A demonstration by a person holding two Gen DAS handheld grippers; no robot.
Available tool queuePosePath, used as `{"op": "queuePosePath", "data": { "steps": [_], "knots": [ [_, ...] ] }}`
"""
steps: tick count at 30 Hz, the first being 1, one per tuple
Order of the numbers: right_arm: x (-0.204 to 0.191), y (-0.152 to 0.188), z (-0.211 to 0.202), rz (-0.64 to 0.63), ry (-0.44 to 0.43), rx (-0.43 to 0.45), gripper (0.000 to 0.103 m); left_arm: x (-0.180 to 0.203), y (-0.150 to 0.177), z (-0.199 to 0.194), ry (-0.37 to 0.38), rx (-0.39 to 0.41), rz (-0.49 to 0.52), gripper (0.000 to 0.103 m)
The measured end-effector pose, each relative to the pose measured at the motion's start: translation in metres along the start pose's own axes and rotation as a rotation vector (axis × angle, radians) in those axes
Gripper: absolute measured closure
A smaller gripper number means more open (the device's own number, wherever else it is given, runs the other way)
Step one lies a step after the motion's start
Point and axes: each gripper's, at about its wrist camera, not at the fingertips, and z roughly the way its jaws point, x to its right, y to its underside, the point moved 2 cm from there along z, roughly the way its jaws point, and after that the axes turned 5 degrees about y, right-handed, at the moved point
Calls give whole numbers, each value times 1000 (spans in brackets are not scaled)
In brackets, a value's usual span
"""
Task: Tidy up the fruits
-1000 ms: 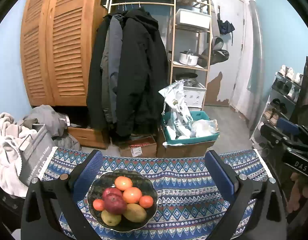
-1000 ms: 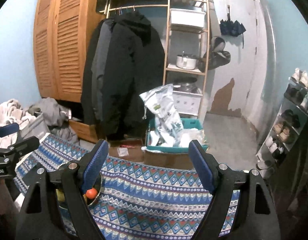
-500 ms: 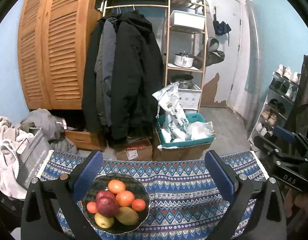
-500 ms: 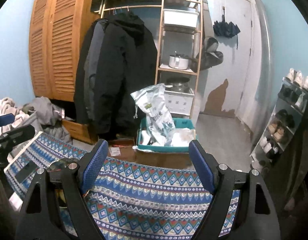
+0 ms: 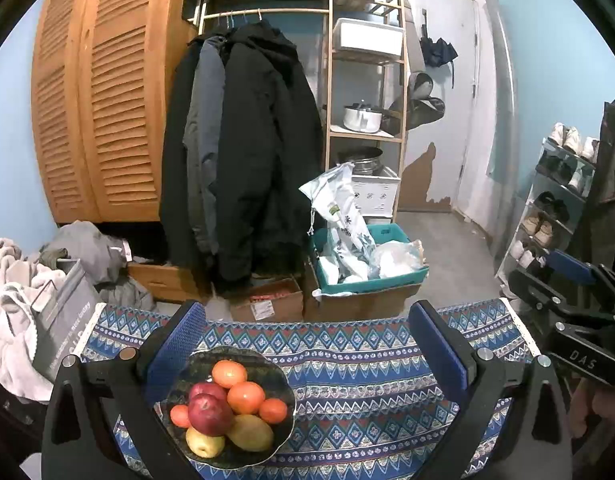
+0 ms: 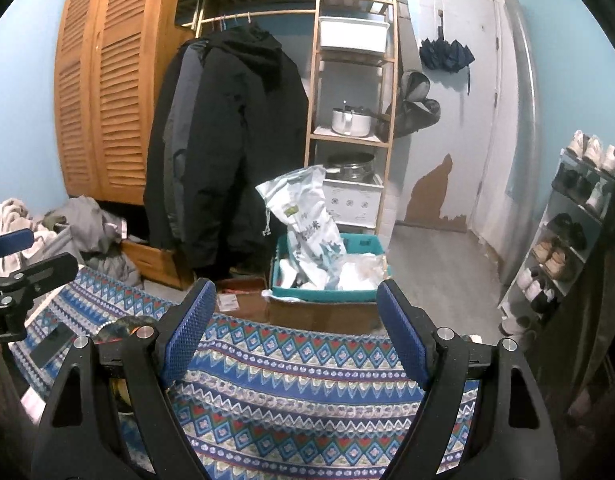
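A bowl point(image 5: 227, 404) of fruit was set on the cloth point(image 5: 367, 364). Both the left gripper point(image 5: 307, 344) and the right gripper point(image 6: 295, 328) were held wide apart above the cloth, with nothing gripped.

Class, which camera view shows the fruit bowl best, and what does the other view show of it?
The left wrist view: the fruit bowl lies whole and unhidden. In the right wrist view only a sliver of its rim shows, behind the right gripper.

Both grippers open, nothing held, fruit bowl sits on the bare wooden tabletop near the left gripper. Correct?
Not quite. In the left wrist view the fruit bowl sits on a blue patterned tablecloth, not bare wood. The rest stands: left gripper and right gripper are open, nothing held.
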Motion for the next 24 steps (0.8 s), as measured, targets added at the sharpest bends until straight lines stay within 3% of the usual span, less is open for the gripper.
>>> {"op": "queuePosePath", "data": {
  "steps": [24],
  "knots": [
    [0, 4, 3, 7, -4, -20, 22, 2, 0, 1, -11, -9, 5, 1]
  ]
}}
